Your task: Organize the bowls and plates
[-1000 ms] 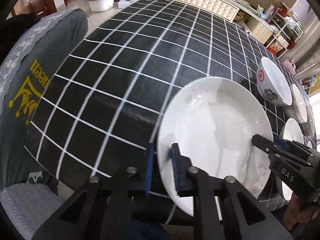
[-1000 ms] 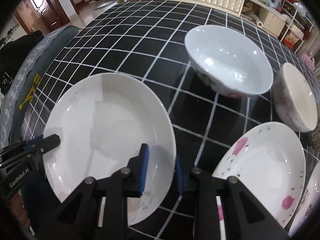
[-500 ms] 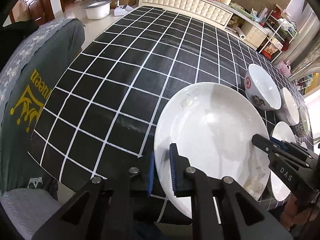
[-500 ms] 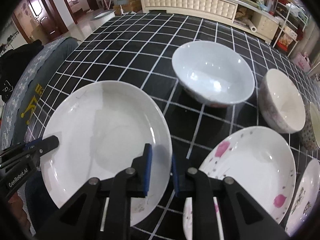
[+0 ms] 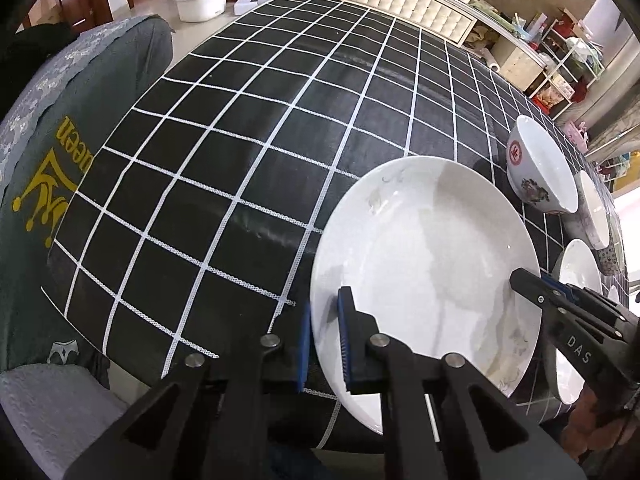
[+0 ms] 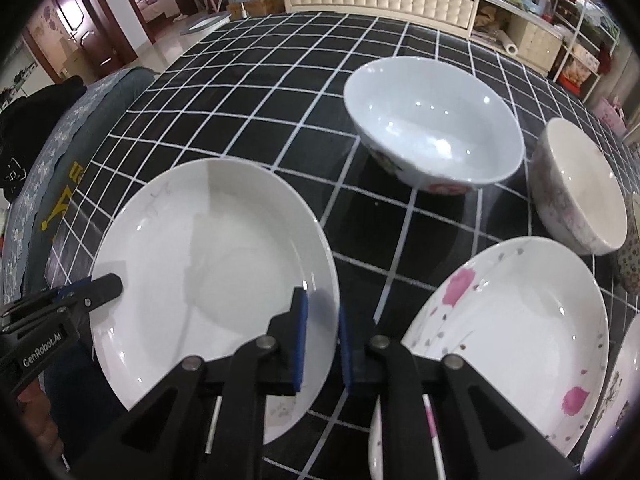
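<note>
1. Black cloth with white squares covers the bench (image 5: 248,168), and a long padded cream board stands at its far end
2. One plain white plate (image 5: 424,272) is gripped at two sides of its rim
3. The left hand-held gripper (image 5: 324,344) is clenched on the plate's near left rim, one blue pad above it and one under
4. The right hand-held gripper (image 6: 322,340) has just been closing on the plate's right rim, and its blue pads now pinch the rim
5. A white bowl (image 6: 434,124) sits farther out past the right hand-held gripper
6. A cream bowl (image 6: 580,184) sits to the right of the white bowl
7. A plate with pink flowers (image 6: 516,332) lies just right of the right hand-held gripper
8. A grey chair cover with yellow letters (image 5: 60,168) is off to the left of the left hand-held gripper
</note>
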`<state>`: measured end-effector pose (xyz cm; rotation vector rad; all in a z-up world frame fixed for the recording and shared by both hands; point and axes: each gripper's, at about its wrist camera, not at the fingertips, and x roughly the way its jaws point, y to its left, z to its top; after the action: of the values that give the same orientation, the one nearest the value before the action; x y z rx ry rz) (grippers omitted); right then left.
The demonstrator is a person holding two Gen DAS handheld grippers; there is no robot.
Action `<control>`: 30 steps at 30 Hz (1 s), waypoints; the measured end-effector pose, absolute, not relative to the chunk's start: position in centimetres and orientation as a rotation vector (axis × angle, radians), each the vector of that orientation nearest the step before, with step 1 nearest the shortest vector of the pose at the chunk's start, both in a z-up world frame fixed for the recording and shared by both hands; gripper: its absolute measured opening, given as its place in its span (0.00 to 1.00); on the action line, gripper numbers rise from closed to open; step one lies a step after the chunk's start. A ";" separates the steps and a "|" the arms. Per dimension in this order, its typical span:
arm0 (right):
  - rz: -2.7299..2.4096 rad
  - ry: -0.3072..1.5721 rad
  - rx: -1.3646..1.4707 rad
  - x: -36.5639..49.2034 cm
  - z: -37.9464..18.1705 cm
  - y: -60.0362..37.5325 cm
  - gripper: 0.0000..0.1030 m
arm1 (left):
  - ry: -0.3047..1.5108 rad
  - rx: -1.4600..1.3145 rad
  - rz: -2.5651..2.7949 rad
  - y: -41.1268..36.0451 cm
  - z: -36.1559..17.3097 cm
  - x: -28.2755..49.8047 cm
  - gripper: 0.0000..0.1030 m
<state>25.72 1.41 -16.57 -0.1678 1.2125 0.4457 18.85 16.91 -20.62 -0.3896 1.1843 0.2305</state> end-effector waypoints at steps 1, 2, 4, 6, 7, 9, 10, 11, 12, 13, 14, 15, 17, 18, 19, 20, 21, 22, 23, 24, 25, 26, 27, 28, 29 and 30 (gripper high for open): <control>0.448 1.216 -0.155 25.7 -16.4 1.3 0.18 | 1.184 -0.397 0.235 17.1 -20.6 18.9 0.10; 0.448 1.214 -0.148 25.7 -16.1 1.1 0.18 | 1.179 -0.402 0.241 17.1 -20.4 18.8 0.09; 0.454 1.195 -0.136 25.4 -15.2 0.7 0.18 | 1.153 -0.399 0.254 17.3 -19.4 18.5 0.09; 0.460 1.176 -0.131 25.1 -14.3 0.2 0.18 | 1.134 -0.384 0.260 17.2 -18.5 18.2 0.09; 0.463 1.166 -0.123 25.0 -13.9 -0.3 0.18 | 1.120 -0.372 0.263 17.1 -17.7 18.1 0.09; 0.465 1.157 -0.099 24.8 -13.1 -1.3 0.18 | 1.104 -0.357 0.255 16.6 -16.7 17.9 0.09; 0.464 1.152 -0.086 24.6 -12.8 -1.9 0.18 | 1.092 -0.347 0.246 16.1 -16.0 17.8 0.09; 0.462 1.145 -0.078 24.5 -12.5 -2.4 0.18 | 1.083 -0.338 0.235 15.5 -15.4 17.8 0.09; 0.461 1.137 -0.071 24.2 -12.1 -3.1 0.18 | 1.075 -0.328 0.220 14.9 -14.9 17.9 0.09; 0.460 1.132 -0.064 24.0 -11.9 -3.6 0.18 | 1.065 -0.314 0.196 13.9 -14.2 17.9 0.09; 0.459 1.129 -0.054 23.7 -11.7 -4.3 0.18 | 1.059 -0.305 0.174 13.1 -13.8 17.9 0.09; 0.458 1.125 -0.045 23.4 -11.4 -5.0 0.18 | 1.055 -0.294 0.151 12.1 -13.5 18.0 0.09; 0.447 1.119 -0.033 23.1 -11.1 -6.3 0.18 | 1.052 -0.276 0.100 10.0 -13.0 18.3 0.09; 0.442 1.118 -0.028 23.0 -11.0 -6.8 0.18 | 1.052 -0.270 0.083 9.4 -13.0 18.2 0.09; 0.432 1.117 -0.021 22.8 -10.9 -7.6 0.18 | 1.055 -0.264 0.054 8.3 -12.9 18.4 0.09; 0.426 1.117 -0.014 22.8 -10.8 -8.5 0.18 | 1.059 -0.261 0.031 7.5 -13.0 18.5 0.09; 0.416 1.115 -0.005 22.7 -10.7 -9.4 0.18 | 1.066 -0.261 0.010 6.6 -13.0 18.7 0.09; 0.411 1.114 -0.002 22.6 -10.7 -9.8 0.18 | 1.073 -0.257 -0.019 5.5 -13.2 19.0 0.09; 0.403 1.112 0.001 22.5 -10.6 -10.4 0.18 | 1.077 -0.250 -0.040 4.6 -13.2 18.9 0.09; 0.392 1.110 0.002 22.5 -10.6 -11.2 0.18 | 1.080 -0.244 -0.052 4.0 -13.4 19.1 0.09; 0.383 1.109 0.003 22.4 -10.6 -11.8 0.18 | 1.088 -0.234 -0.072 3.0 -13.6 19.3 0.09; 0.373 1.108 0.003 22.4 -10.7 -12.4 0.18 | 1.093 -0.230 -0.085 2.3 -13.8 19.7 0.09; 0.362 1.108 0.005 22.4 -10.8 -13.0 0.18 | 1.101 -0.229 -0.109 1.5 -14.1 19.9 0.09; 0.350 1.109 0.010 22.4 -11.0 -13.7 0.18 | 1.106 -0.231 -0.122 1.0 -14.3 20.1 0.09; 0.341 1.112 0.015 22.5 -11.2 -14.3 0.18 | 1.112 -0.235 -0.139 0.5 -14.5 20.4 0.09; 0.327 1.114 0.019 22.5 -11.4 -14.9 0.18 | 1.116 -0.235 -0.146 0.1 -14.7 20.4 0.09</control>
<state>22.49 -14.93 -11.41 0.0189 1.1136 0.3273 20.37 0.08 -14.70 -0.2353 1.1161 -0.1461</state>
